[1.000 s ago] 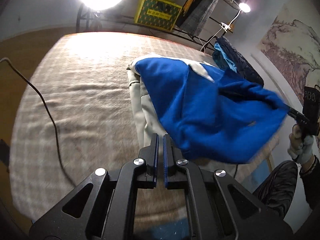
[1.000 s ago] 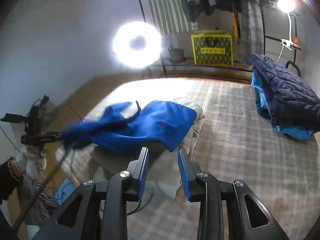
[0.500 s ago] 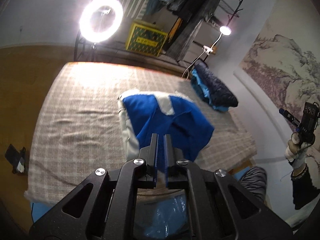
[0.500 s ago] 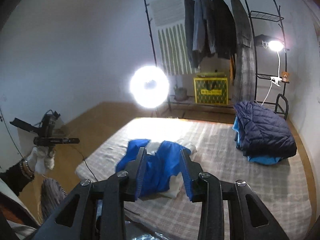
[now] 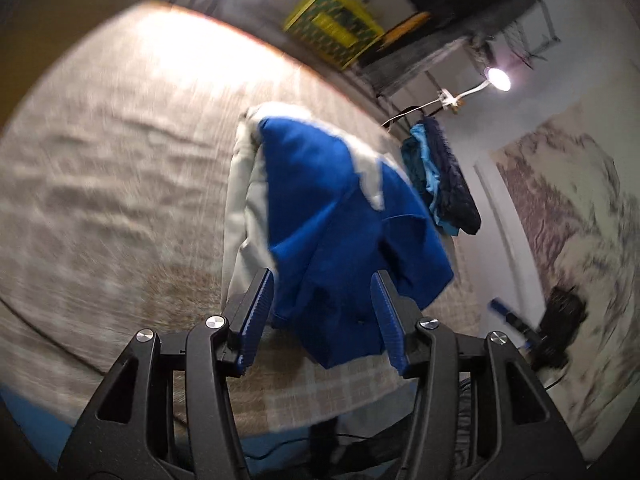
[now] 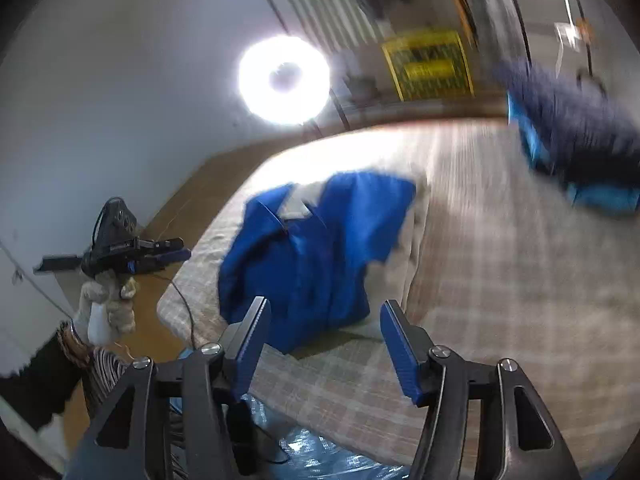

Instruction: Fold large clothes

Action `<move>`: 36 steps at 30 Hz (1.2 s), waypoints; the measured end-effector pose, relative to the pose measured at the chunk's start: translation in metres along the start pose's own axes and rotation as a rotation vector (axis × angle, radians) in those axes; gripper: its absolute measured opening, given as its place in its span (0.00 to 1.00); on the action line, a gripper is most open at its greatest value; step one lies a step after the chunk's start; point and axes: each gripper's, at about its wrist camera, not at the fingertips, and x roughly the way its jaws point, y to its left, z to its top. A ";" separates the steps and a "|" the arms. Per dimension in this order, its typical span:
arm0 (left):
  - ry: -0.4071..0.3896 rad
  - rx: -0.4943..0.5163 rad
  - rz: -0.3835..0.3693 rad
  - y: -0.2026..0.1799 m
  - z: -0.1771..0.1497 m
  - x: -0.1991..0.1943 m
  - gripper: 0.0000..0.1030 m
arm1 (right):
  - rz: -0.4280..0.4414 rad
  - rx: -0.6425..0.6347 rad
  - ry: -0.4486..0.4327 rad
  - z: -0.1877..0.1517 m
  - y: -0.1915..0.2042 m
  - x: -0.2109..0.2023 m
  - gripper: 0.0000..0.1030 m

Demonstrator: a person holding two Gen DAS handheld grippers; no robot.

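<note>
We see a plaid-covered bed (image 5: 120, 184) with a ring light (image 6: 284, 80) beyond it; on it, a blue-and-cream jacket (image 5: 340, 216). Our left gripper (image 5: 324, 304) and right gripper (image 6: 324, 332) angle downward toward the bed's near edge, jaws opening, gripping nothing.

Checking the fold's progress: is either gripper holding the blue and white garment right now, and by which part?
Nothing is held. The left gripper and right gripper are both opening with empty jaws above the blue and white garment lying on the bed.

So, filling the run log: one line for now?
left gripper: opening, empty | right gripper: opening, empty | blue garment: on bed
</note>
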 end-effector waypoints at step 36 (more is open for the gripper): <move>0.105 0.275 0.239 -0.033 -0.054 0.055 0.04 | 0.093 0.148 0.204 -0.039 -0.020 0.100 0.16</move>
